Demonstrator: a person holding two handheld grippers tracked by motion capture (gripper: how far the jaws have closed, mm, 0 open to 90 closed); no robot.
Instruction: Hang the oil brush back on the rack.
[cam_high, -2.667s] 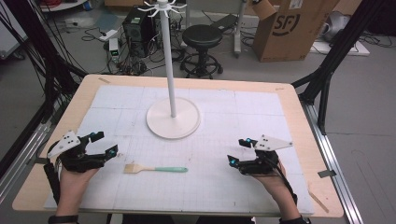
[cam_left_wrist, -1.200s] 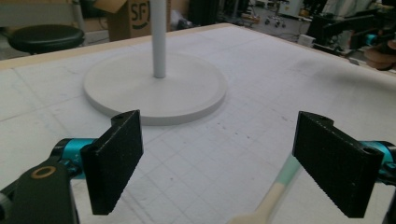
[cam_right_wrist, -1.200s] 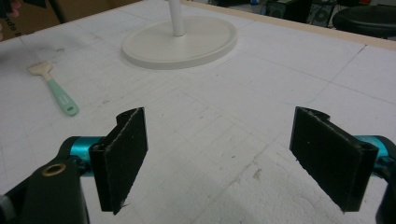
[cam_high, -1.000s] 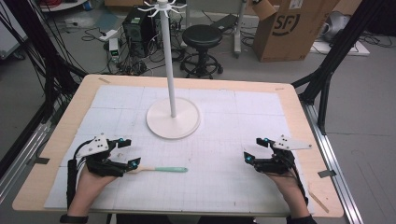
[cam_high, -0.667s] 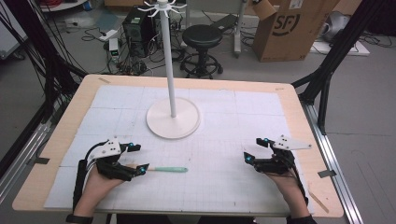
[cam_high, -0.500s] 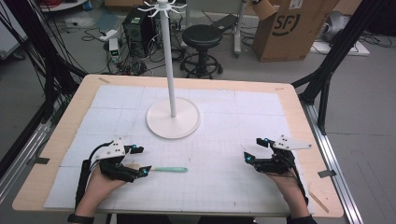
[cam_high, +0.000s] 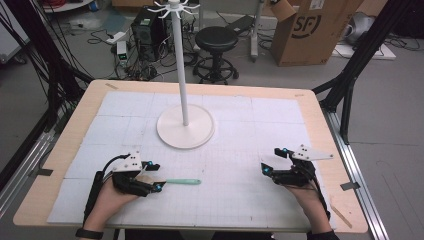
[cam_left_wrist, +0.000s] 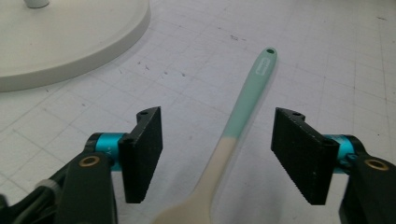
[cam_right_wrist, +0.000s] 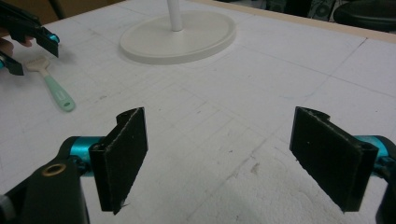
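While the spatula (cam_high: 175, 181) lies handle rightward, the closing left gripper (cam_high: 153, 176) straddles it, pads untouching.

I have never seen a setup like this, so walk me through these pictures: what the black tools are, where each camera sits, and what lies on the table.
A person holds a black two-jaw gripper in each hand. The high view looks down on the white gridded table mat; the other two views ride on the grippers, looking along their jaws.

On the mat stand a white pole stand with a round base and a spatula with a mint-green handle and cream head.

The left gripper straddles the spatula; its jaws have just been closing but do not touch it yet. The right gripper is open, with nothing between its jaws.
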